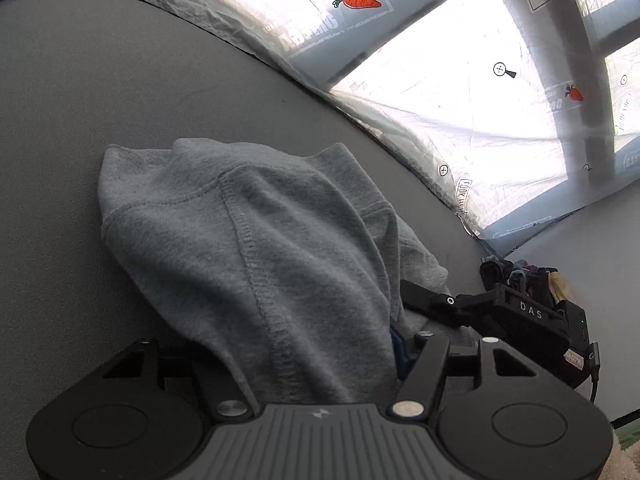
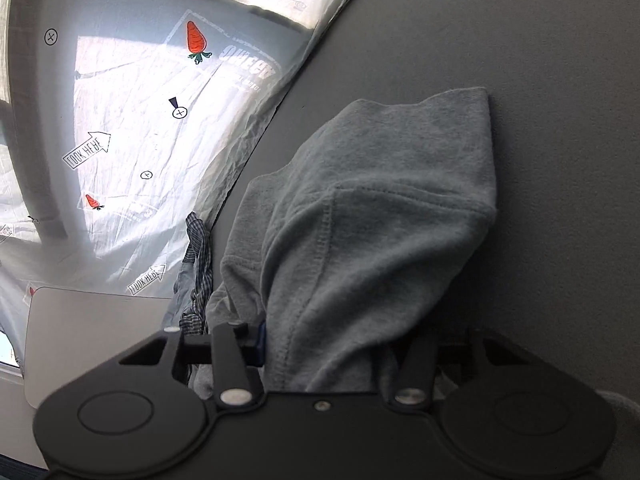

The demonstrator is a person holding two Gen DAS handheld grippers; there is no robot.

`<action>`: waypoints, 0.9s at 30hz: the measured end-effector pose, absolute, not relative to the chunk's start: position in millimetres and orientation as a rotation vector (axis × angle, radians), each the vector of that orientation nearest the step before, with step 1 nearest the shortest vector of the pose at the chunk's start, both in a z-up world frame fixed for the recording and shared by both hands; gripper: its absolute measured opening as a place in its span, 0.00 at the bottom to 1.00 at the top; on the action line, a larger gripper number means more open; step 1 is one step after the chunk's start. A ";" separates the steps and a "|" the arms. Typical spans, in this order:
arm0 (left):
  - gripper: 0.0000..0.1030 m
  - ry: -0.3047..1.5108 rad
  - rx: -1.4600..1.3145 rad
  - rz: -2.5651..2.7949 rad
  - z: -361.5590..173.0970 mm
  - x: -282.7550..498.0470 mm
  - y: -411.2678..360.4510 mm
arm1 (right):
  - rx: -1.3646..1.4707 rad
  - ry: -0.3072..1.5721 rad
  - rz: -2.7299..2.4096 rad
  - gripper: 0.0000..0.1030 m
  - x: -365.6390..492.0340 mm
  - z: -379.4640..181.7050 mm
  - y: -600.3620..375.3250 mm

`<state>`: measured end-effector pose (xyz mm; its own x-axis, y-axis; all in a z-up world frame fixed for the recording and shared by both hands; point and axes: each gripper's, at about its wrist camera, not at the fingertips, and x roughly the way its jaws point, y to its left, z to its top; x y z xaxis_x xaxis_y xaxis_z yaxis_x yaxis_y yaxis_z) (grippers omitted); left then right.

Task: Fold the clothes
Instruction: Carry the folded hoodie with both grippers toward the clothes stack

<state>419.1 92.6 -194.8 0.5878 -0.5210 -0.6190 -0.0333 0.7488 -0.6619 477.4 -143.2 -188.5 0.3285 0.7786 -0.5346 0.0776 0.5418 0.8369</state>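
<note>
Left wrist — both grippers (image 1: 316, 360) (image 2: 324, 356) grip garment (image 1: 256, 240).

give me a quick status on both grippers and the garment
Left gripper and right gripper both shut on grey garment. Garment bunched, trailing onto grey table. Clothes pile off to the side, path clear.

Both grippers — left gripper (image 1: 316, 344), right gripper (image 2: 324, 344) — side by side, fingers clamped on fabric.

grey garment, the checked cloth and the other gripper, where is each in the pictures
grey garment (image 1: 256, 240): left wrist view, on the stitched seam area of the draped fabric.
checked cloth (image 2: 199, 252): right wrist view, on the bunched plaid folds left of the garment.
right gripper (image 1: 416, 296): left wrist view, on its finger at the garment's edge.
</note>
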 end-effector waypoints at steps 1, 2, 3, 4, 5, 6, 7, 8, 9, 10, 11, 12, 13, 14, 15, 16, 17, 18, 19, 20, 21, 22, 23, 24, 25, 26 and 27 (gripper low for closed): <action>0.59 0.909 -0.665 -0.319 -190.2 412.3 89.6 | 0.931 1.166 0.546 0.47 467.7 -188.6 -146.1; 0.59 0.909 -0.662 -0.329 -187.9 406.1 89.3 | 0.959 1.167 0.540 0.47 458.5 -190.2 -149.2; 0.58 0.911 -0.663 -0.338 -186.0 400.9 89.7 | 0.982 1.164 0.539 0.47 449.0 -190.0 -152.4; 0.58 0.910 -0.664 -0.347 -183.5 395.6 89.9 | 1.001 1.158 0.538 0.47 439.7 -187.9 -155.0; 0.58 0.906 -0.663 -0.355 -179.7 390.1 89.7 | 1.014 1.151 0.537 0.47 432.4 -185.4 -156.5; 0.58 0.900 -0.659 -0.363 -175.6 385.1 89.4 | 1.029 1.142 0.537 0.47 424.6 -181.7 -158.3; 0.58 0.886 -0.649 -0.369 -170.6 381.0 88.6 | 1.038 1.129 0.540 0.47 418.1 -176.9 -160.0; 0.58 0.872 -0.639 -0.375 -165.4 376.9 87.6 | 1.044 1.116 0.543 0.47 413.1 -172.0 -161.3; 0.58 0.854 -0.629 -0.382 -159.4 372.8 86.3 | 1.041 1.097 0.550 0.47 408.2 -165.5 -162.4; 0.58 0.835 -0.620 -0.389 -152.8 368.1 85.0 | 1.033 1.073 0.560 0.47 403.5 -157.7 -163.4; 0.58 0.816 -0.611 -0.396 -146.3 363.1 83.7 | 1.024 1.049 0.569 0.47 398.8 -149.8 -164.3; 0.58 0.796 -0.601 -0.402 -140.0 357.5 82.5 | 1.009 1.024 0.581 0.47 394.0 -141.2 -165.3; 0.58 0.779 -0.593 -0.408 -134.5 352.0 81.6 | 0.989 1.001 0.590 0.47 388.6 -132.5 -166.3; 0.58 0.769 -0.592 -0.417 -131.0 346.9 81.3 | 0.970 0.981 0.593 0.46 382.7 -124.1 -167.2; 0.58 0.759 -0.591 -0.425 -127.5 341.7 81.1 | 0.955 0.962 0.593 0.46 376.5 -116.0 -167.9; 0.58 0.750 -0.590 -0.434 -124.0 336.6 80.9 | 0.945 0.947 0.591 0.46 370.2 -108.9 -168.5; 0.58 0.740 -0.589 -0.443 -120.5 331.4 80.7 | 0.939 0.935 0.587 0.46 363.6 -102.9 -169.1; 0.58 0.730 -0.588 -0.451 -116.9 326.3 80.5 | 0.934 0.924 0.582 0.46 357.0 -96.8 -169.7; 0.58 0.720 -0.587 -0.460 -113.4 321.1 80.2 | 0.933 0.913 0.575 0.46 349.1 -90.4 -171.6; 0.58 0.710 -0.586 -0.468 -109.9 316.0 80.0 | 0.936 0.906 0.567 0.46 341.5 -85.0 -173.4; 0.58 0.700 -0.585 -0.477 -106.4 310.9 79.8 | 0.940 0.900 0.559 0.46 335.0 -80.7 -174.2; 0.58 0.691 -0.584 -0.485 -102.9 305.7 79.6 | 0.942 0.894 0.549 0.46 328.2 -76.2 -174.9; 0.58 0.681 -0.582 -0.494 -99.4 300.6 79.4 | 0.944 0.885 0.536 0.46 321.2 -71.6 -175.6; 0.58 0.673 -0.581 -0.505 -96.4 296.2 78.4 | 0.945 0.877 0.524 0.46 314.2 -67.0 -176.2; 0.58 0.670 -0.581 -0.522 -95.0 294.0 75.4 | 0.948 0.866 0.507 0.46 306.8 -63.1 -177.3; 0.58 0.668 -0.581 -0.539 -93.5 291.7 72.3 | 0.951 0.853 0.485 0.46 298.9 -59.9 -178.8; 0.58 0.666 -0.580 -0.556 -92.1 289.5 69.3 | 0.955 0.842 0.466 0.46 292.2 -57.4 -180.6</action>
